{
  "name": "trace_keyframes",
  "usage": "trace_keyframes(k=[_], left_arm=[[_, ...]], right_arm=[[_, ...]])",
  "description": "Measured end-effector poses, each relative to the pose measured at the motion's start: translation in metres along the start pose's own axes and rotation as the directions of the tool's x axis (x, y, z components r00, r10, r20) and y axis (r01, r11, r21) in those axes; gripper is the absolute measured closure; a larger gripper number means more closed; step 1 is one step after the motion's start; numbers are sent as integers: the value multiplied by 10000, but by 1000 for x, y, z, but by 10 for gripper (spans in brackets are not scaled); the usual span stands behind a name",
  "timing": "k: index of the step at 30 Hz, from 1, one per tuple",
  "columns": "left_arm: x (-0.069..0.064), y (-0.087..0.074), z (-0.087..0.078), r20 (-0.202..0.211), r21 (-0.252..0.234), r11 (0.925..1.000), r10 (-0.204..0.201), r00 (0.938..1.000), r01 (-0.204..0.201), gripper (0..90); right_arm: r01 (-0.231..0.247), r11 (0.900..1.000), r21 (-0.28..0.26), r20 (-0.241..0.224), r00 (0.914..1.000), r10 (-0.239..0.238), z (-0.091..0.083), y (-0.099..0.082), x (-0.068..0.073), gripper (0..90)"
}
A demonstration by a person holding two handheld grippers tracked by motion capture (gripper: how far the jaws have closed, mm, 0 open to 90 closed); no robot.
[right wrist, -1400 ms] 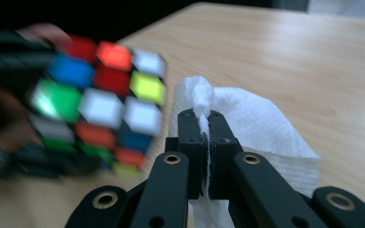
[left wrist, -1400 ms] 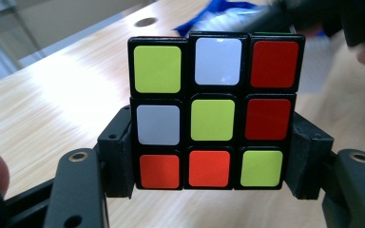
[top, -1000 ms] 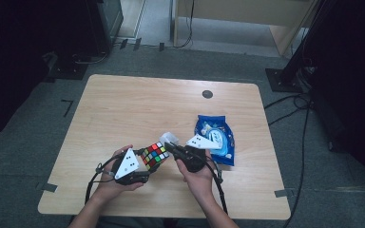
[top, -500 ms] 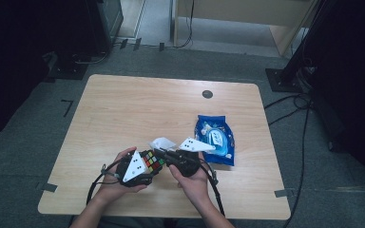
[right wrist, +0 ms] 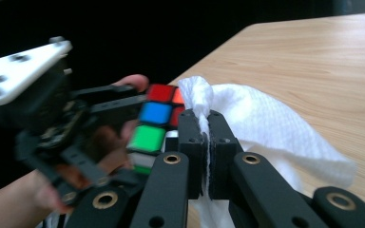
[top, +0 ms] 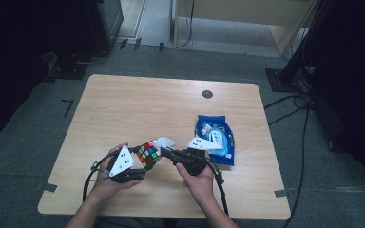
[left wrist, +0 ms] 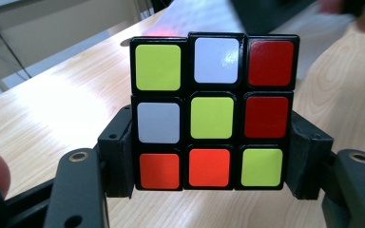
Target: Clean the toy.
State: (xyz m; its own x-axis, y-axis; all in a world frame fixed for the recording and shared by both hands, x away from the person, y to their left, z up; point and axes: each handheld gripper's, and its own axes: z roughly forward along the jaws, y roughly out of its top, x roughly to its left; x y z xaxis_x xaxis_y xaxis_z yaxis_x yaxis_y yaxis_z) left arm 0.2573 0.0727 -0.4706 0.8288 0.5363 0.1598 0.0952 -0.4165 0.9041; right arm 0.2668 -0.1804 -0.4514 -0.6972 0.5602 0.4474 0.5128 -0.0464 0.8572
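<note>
A colour-tiled puzzle cube [left wrist: 212, 115] sits between the two black jaws of my left gripper [left wrist: 212, 164], which is shut on its lower sides. From above, the cube [top: 147, 153] is held just over the near part of the wooden table [top: 138, 109]. My right gripper [right wrist: 206, 152] is shut on a white paper wipe [right wrist: 271, 128], pinched tight between its pads. The wipe [top: 164, 142] touches the cube's far right side, and the right gripper [top: 167, 152] points left toward the left gripper [top: 142, 159]. The cube [right wrist: 154, 118] shows red, blue and green tiles behind the wipe.
A blue plastic packet [top: 216, 137] lies flat on the table to the right of the right hand. A small dark round grommet [top: 207, 94] sits near the table's far edge. Cables trail from both grippers toward the near edge. Dark stands and cables crowd the floor around the table.
Both hands have drifted slightly left and toward the near edge with cube and wipe. The wipe stays against the cube. Both grips are unchanged.
</note>
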Motion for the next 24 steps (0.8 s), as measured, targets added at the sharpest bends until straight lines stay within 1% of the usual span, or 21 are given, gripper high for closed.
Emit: trace_keyframes(k=[2,3,4,5,7,8,10,11,13,15,17,20,22,24], left_arm=[[-3,1,2,168,-33,9999,109,9998,-108,341],[-3,1,2,168,-33,9999,109,9998,-108,341],[-8,2,4,293,-11,9997,227,9993,-227,341],[-11,3,6,310,19,9996,270,9992,-270,341],[-12,3,8,317,80,9995,314,9990,-317,340],[-15,3,11,333,243,9991,343,9989,-351,340],[-15,2,13,234,364,9986,374,9990,-382,341],[-14,1,13,221,390,9988,298,9993,-306,340],[-9,1,11,141,309,9995,23,9999,-27,340],[-3,0,7,66,154,9995,-274,9996,273,340],[3,-1,3,-84,82,9991,-414,9991,415,340],[10,-1,-4,-211,-134,9977,-662,9976,660,341],[15,-1,-9,-160,-387,9959,-820,9965,814,341],[17,0,-12,-210,-496,9954,-830,9963,818,340]], right_arm=[[-98,9999,-51,274,9996,100,0,-1,-5,881],[-98,9999,-51,274,9996,100,0,-1,-5,881],[-323,9993,-210,372,9988,331,0,0,-9,879],[-359,9991,-230,373,9986,367,0,0,-9,879],[-342,9990,-289,274,9990,350,1,1,-7,878],[-251,9993,-263,139,9996,255,3,1,-4,876],[-153,9997,-211,-58,9999,151,4,0,2,876],[-68,9998,-190,-238,9997,63,5,0,7,872],[87,9998,-170,-424,9991,-95,6,1,12,873],[88,9998,-185,-678,9976,-101,6,1,15,873],[95,9998,-173,-795,9968,-108,5,2,16,873],[86,9999,-101,-820,9966,-94,4,1,14,873],[32,10000,-65,-717,9974,-36,3,0,9,871],[-52,10000,-53,-563,9984,49,3,-1,3,869]])
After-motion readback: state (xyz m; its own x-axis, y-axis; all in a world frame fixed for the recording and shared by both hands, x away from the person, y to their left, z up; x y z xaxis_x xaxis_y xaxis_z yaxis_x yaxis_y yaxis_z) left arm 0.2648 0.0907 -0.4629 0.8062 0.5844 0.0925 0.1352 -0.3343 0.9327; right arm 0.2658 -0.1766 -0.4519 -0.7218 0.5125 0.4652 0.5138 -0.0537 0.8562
